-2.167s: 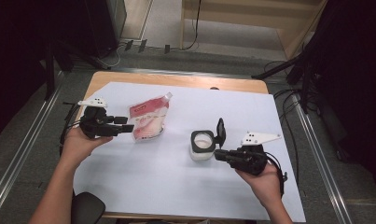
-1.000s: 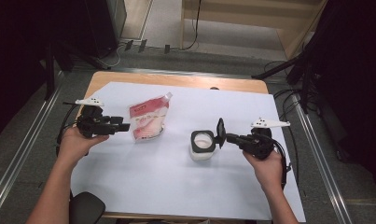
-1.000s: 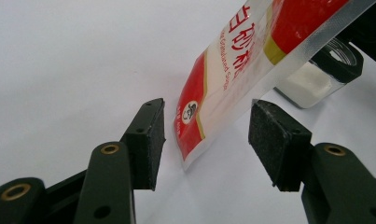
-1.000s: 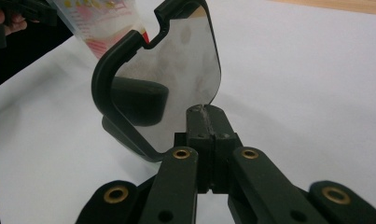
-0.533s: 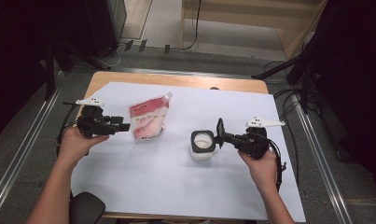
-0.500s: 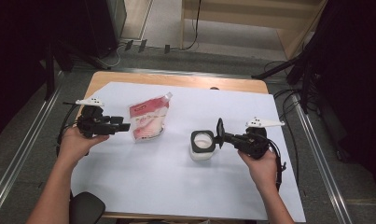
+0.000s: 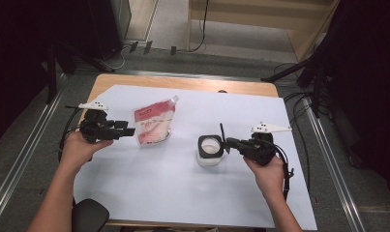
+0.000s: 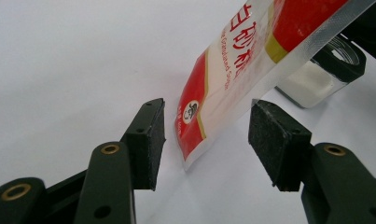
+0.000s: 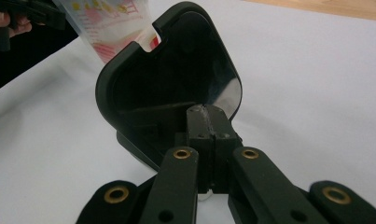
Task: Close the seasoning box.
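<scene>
1. High view: the desk point(image 7: 183, 203) carries a white sheet over most of its top; two hand-held tongs work above it.
2. Left tongs point(image 7: 129, 131) sit near the left edge of the desk, pointing toward the middle. In the left gripper view the jaws stand apart, with the lower corner of the sugar pouch point(image 8: 232, 74) between them; neither pad presses on it. State: open.
3. The sugar pouch point(image 7: 155, 124) is red and white and stands on the sheet, left of the desk's middle, leaning with its spout corner toward the far edge.
4. Right tongs point(image 7: 225, 143) come in from the right half of the desk, pointing left. In the right gripper view the jaws are pressed together on the lower rim of the black hinged lid point(image 9: 176, 79). State: closed, gripping the lid.
5. The lid point(image 7: 221, 135) stands upright at the right side of the jar point(image 7: 210, 151).
6. The jar rests on the sheet near the desk's middle, well apart from the pouch. It has a black collar, an open mouth and white contents.
7. The left gripper view shows the jar point(image 8: 323, 74) beyond the pouch.
</scene>
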Available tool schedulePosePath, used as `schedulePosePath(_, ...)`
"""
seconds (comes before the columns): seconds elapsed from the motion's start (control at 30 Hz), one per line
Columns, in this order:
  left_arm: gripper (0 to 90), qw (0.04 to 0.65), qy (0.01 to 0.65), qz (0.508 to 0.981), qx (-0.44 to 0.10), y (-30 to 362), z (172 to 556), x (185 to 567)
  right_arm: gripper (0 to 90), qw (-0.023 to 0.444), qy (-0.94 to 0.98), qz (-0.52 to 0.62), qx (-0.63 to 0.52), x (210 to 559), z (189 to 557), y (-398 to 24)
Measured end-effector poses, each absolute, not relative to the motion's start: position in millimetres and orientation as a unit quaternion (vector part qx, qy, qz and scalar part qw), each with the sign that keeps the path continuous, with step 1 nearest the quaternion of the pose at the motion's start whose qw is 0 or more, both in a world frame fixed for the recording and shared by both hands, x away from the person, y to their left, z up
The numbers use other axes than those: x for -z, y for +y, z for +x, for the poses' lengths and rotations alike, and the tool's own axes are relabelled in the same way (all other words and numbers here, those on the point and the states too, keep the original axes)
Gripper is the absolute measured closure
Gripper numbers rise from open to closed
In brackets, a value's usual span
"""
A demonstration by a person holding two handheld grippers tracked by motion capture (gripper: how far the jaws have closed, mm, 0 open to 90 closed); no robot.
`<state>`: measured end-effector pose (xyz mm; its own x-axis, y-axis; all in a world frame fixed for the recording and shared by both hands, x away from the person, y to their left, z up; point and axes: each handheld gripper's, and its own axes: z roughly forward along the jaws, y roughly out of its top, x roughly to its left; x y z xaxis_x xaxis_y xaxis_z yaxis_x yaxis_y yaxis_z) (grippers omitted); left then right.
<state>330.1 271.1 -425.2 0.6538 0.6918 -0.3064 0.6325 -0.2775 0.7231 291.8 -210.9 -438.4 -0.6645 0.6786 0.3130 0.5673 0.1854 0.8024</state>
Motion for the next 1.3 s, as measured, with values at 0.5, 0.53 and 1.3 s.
schedulePosePath(0.5,46.7,0.433,0.416,0.799,-0.035,272,330,425,90.0,0.059,0.770,0.400,-0.493,437,290,-202)
schedulePosePath(0.53,46.7,0.432,0.416,0.799,-0.036,272,330,425,90.0,0.059,0.770,0.400,-0.494,438,290,-202)
schedulePosePath(1.3,46.0,0.436,0.418,0.796,-0.037,272,330,425,85.1,0.052,0.783,0.385,-0.485,441,288,-190)
